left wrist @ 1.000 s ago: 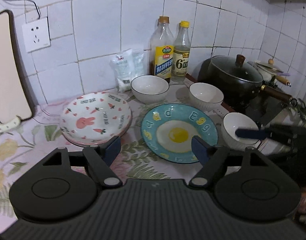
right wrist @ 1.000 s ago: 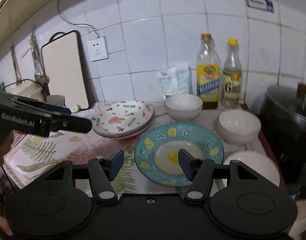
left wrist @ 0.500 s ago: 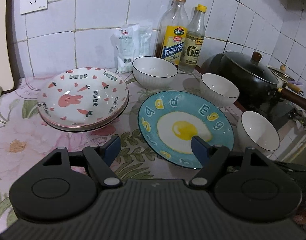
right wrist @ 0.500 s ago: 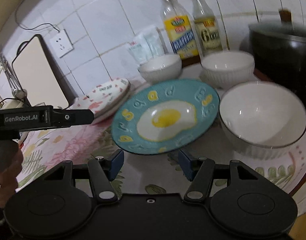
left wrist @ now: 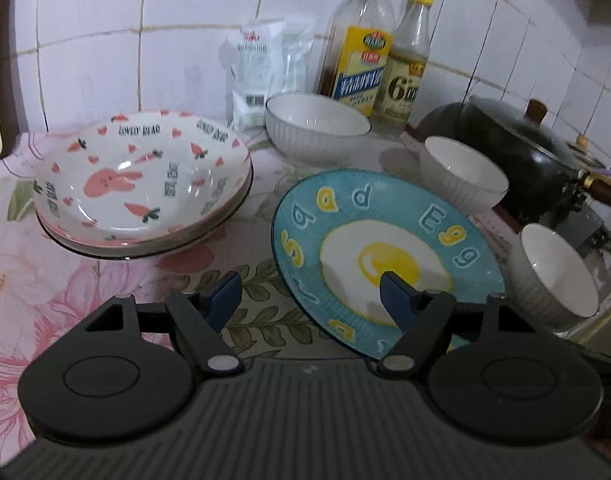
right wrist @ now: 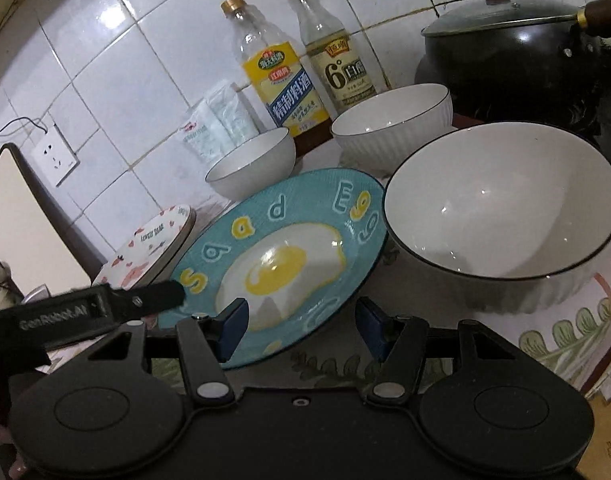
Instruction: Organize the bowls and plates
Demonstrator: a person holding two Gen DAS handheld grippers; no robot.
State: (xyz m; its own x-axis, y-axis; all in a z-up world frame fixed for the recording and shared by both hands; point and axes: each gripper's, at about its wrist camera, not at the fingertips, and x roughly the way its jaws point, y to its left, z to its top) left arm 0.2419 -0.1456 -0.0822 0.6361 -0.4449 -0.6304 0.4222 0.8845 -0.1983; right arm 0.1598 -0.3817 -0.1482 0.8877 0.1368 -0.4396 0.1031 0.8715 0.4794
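Kitchen counter w/ a floral cloth (left wrist: 45,280), white tile behind. Egg plate (left wrist: 385,248) lies flat mid-counter, just ahead of both grippers. Left gripper (left wrist: 309,292) has its jaws wide and holding nothing — right finger hangs over the plate's near part, left finger over bare cloth, so the near-left rim sits between them. Right gripper (right wrist: 301,324) is also wide and empty, straddling the near rim from the other side.

Bunny plates (left wrist: 145,184) are stacked to the left, just beside the egg plate. Three white bowls curve round the back and right: back bowl (left wrist: 317,126), mid bowl (left wrist: 461,176), near bowl (right wrist: 501,208) almost touching the plate's right edge. Bottles (right wrist: 281,72) and a black pot (right wrist: 505,52) stand behind.

My guess: left is better placed for the plate, right for the near bowl.
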